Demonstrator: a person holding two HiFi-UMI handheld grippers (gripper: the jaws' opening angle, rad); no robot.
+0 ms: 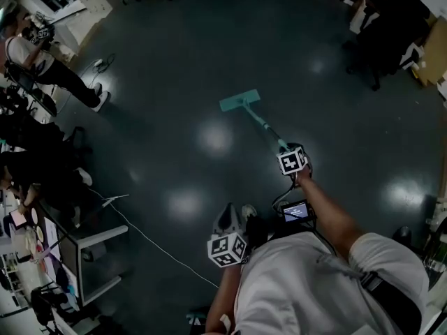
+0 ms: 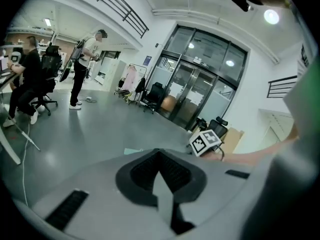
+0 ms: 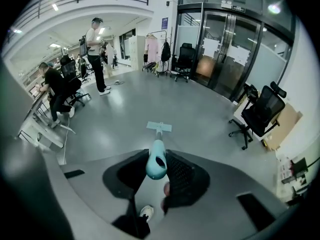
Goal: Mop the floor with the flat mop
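Carrying the left gripper (image 1: 229, 222) low by the body, with jaws pressed together on nothing. Seen through its own view (image 2: 159, 156): pads meeting at the tip, bare floor (image 2: 100, 129) beyond. Reaching forward with the right gripper (image 1: 288, 152), pinching the teal handle (image 3: 156, 166) near its top end, pads tight on either side. One shoe (image 3: 146, 212) just below. Following the handle (image 1: 262, 121) down and away to the mop head (image 1: 239, 100), lying flat on the dark glossy floor (image 1: 174, 138), well ahead of the feet. Off to the left, a white cable (image 1: 154, 246) by a desk (image 1: 91, 239). Further out, a seated person (image 3: 52, 86) and a standing person (image 3: 95, 49). At the far end, chairs (image 3: 260, 114) and glass doors (image 3: 225, 49).
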